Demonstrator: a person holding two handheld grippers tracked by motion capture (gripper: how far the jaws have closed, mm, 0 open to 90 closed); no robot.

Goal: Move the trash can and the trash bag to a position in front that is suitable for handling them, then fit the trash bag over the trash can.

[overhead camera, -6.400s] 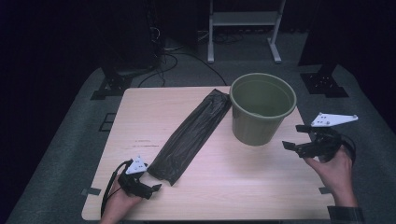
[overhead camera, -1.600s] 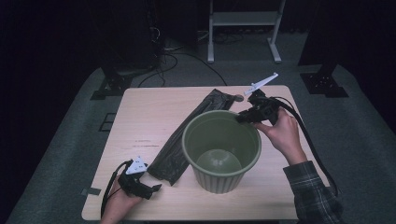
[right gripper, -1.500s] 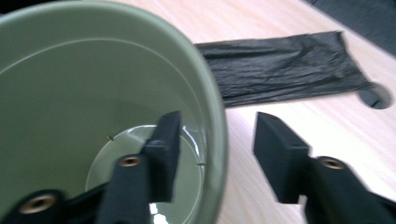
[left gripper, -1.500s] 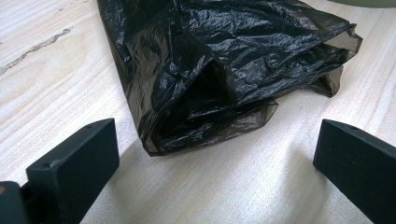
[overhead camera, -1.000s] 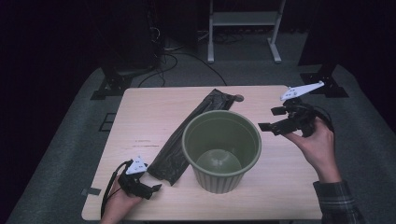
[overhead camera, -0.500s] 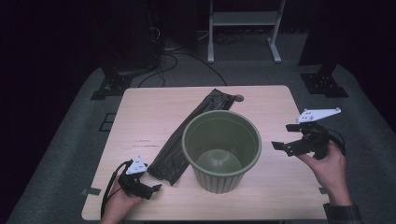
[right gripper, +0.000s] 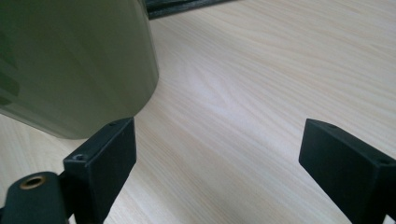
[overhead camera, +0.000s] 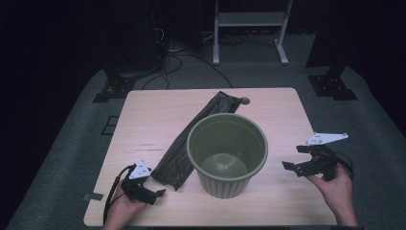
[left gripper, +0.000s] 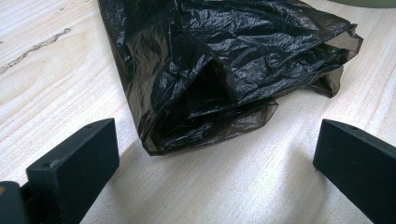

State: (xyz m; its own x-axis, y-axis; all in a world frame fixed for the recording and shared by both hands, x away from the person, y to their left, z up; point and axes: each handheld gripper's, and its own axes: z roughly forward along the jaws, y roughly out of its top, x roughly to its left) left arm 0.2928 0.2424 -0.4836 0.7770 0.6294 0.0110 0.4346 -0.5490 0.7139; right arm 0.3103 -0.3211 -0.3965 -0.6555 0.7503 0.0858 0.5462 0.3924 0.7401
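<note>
No writing or brand can be read anywhere. The green bucket (overhead camera: 226, 155) stands upright near the middle of the worktop (overhead camera: 153, 120), covering part of the flat black bag (overhead camera: 191, 139) beside it. The left tongs (overhead camera: 152, 192) gape wide, empty, at the bag's near end. The right tongs (overhead camera: 291, 157), jaws just widened, hold nothing, right of the bucket.

Dim surroundings, evenly lit, sharp
</note>
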